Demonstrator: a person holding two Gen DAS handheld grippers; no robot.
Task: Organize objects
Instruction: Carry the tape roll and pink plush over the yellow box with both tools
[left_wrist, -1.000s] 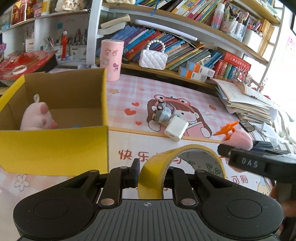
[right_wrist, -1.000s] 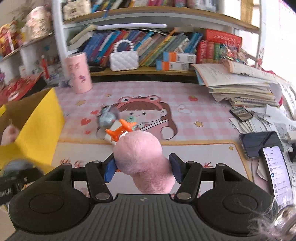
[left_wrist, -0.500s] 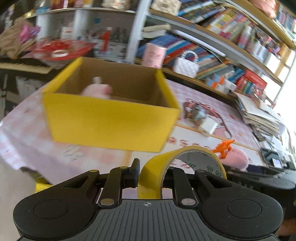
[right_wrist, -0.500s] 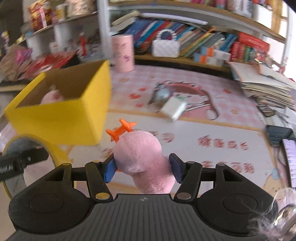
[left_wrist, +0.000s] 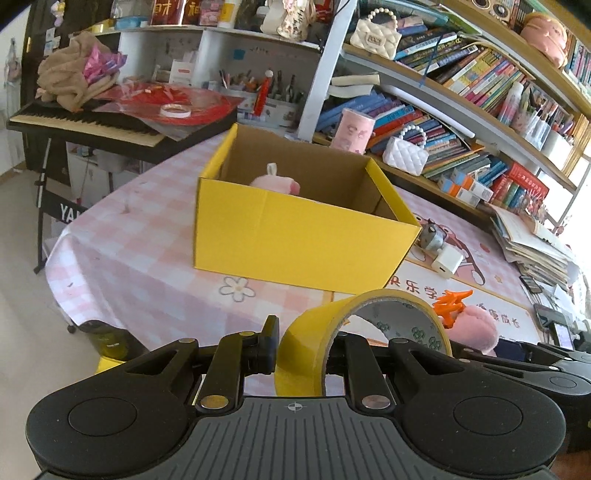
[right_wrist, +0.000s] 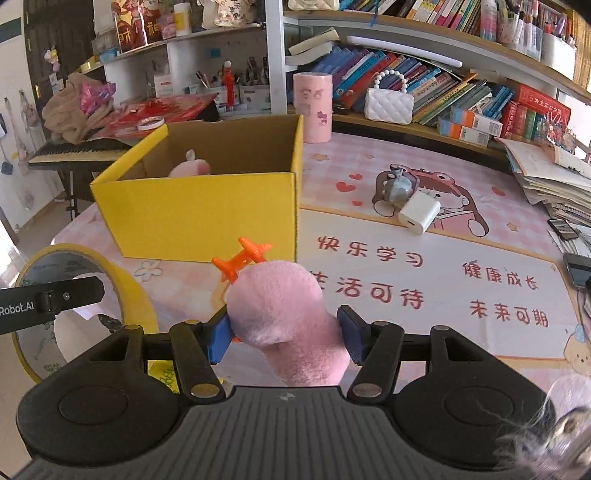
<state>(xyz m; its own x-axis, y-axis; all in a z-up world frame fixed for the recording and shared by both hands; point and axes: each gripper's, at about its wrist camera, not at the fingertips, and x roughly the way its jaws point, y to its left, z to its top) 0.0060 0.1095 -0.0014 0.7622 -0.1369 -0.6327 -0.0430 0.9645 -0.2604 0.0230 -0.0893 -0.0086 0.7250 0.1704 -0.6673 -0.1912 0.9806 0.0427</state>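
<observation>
My left gripper (left_wrist: 301, 350) is shut on the wall of a yellow tape roll (left_wrist: 354, 321), held upright in front of the yellow cardboard box (left_wrist: 295, 236). Inside the box lies a pink plush toy (left_wrist: 275, 182). My right gripper (right_wrist: 282, 334) is shut on a pink plush (right_wrist: 284, 310) with an orange toy plane (right_wrist: 242, 256) on top. In the right wrist view the box (right_wrist: 207, 218) stands ahead to the left and the tape roll (right_wrist: 66, 295) hangs at the far left. A grey figurine (right_wrist: 397, 186) and a white charger (right_wrist: 419, 212) lie on the table mat.
A pink cylinder (right_wrist: 312, 107) and a white quilted purse (right_wrist: 388, 101) stand by the bookshelf behind the box. Stacked papers (right_wrist: 550, 173) and phones (right_wrist: 576, 262) fill the right side. A keyboard piano (left_wrist: 92, 125) with red wrapping stands left, beyond the table's edge.
Both grippers have swung back and to the left while keeping their loads, so the yellow box now sits ahead at mid view and the table's left edge and floor show.
</observation>
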